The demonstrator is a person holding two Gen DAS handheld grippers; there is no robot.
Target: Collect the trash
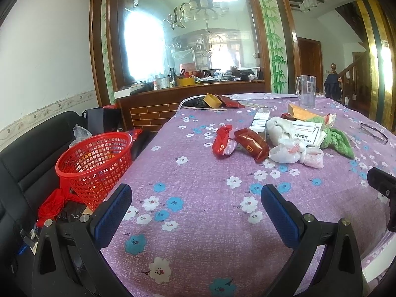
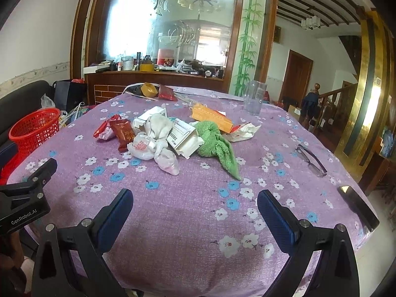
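The left gripper (image 1: 196,205) is held low and level, its two blue-padded fingers (image 1: 115,210) spread wide apart with nothing between them. The right gripper (image 2: 193,210) sits in the same pose beside it, jaws equally wide and empty, blue pads (image 2: 274,216) facing each other across the gap. Each shows at the edge of the other's wrist view: the right gripper's black tip at the left camera's right border, the left gripper's black body at the right camera's left border.

Red basket (image 1: 95,163), purple flowered tablecloth (image 2: 188,212), green cloth (image 2: 217,143).

glass mug (image 1: 306,91), eyeglasses (image 2: 311,160) — green cloth (image 2: 217,142)
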